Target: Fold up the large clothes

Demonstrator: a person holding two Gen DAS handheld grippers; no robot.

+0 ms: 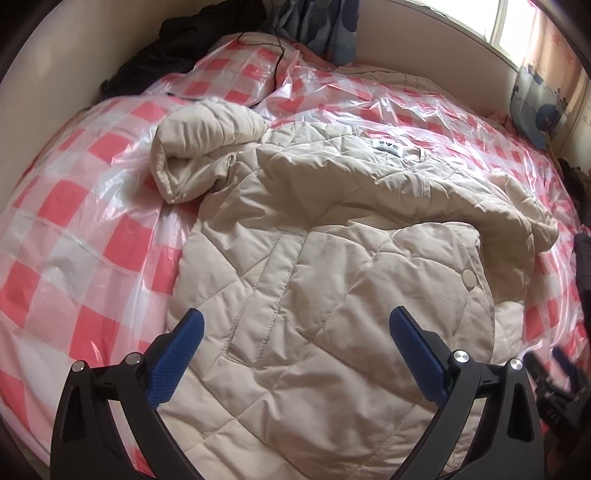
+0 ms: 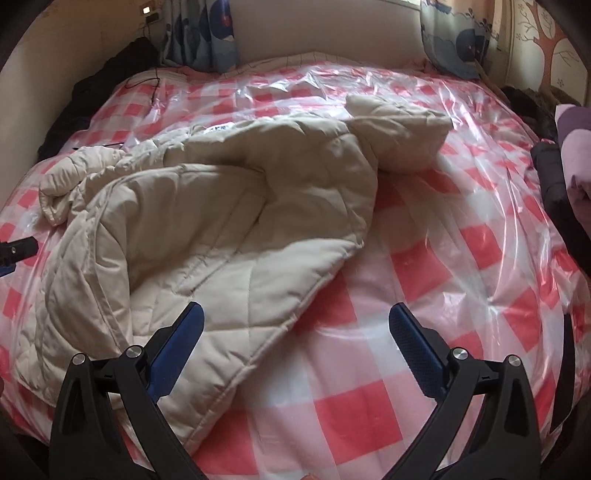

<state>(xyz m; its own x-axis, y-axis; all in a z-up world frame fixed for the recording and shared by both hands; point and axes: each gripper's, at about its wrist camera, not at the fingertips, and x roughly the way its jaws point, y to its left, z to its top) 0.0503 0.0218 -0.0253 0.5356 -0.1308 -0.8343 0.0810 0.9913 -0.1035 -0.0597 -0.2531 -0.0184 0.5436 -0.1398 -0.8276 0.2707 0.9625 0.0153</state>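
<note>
A beige quilted jacket [image 1: 332, 236] lies rumpled on a bed covered in pink-and-white checked plastic sheet [image 1: 74, 206]. One sleeve [image 1: 199, 147] is bunched at its far left, and a white label [image 1: 386, 146] shows near the collar. My left gripper [image 1: 295, 325] hovers open just above the jacket's front panel, near a pocket seam. In the right wrist view the same jacket [image 2: 221, 206] fills the left half, its hem corner reaching toward the near edge. My right gripper [image 2: 295, 325] is open over the bare checked sheet [image 2: 424, 280], its left finger above the jacket's hem.
Dark clothes [image 1: 177, 40] and a black cable [image 1: 273, 62] lie at the bed's far left. Blue patterned curtains [image 2: 199, 33] hang behind the bed. More clothing, purple and dark [image 2: 569, 162], is piled at the right edge. A window [image 1: 517, 22] sits at the far right.
</note>
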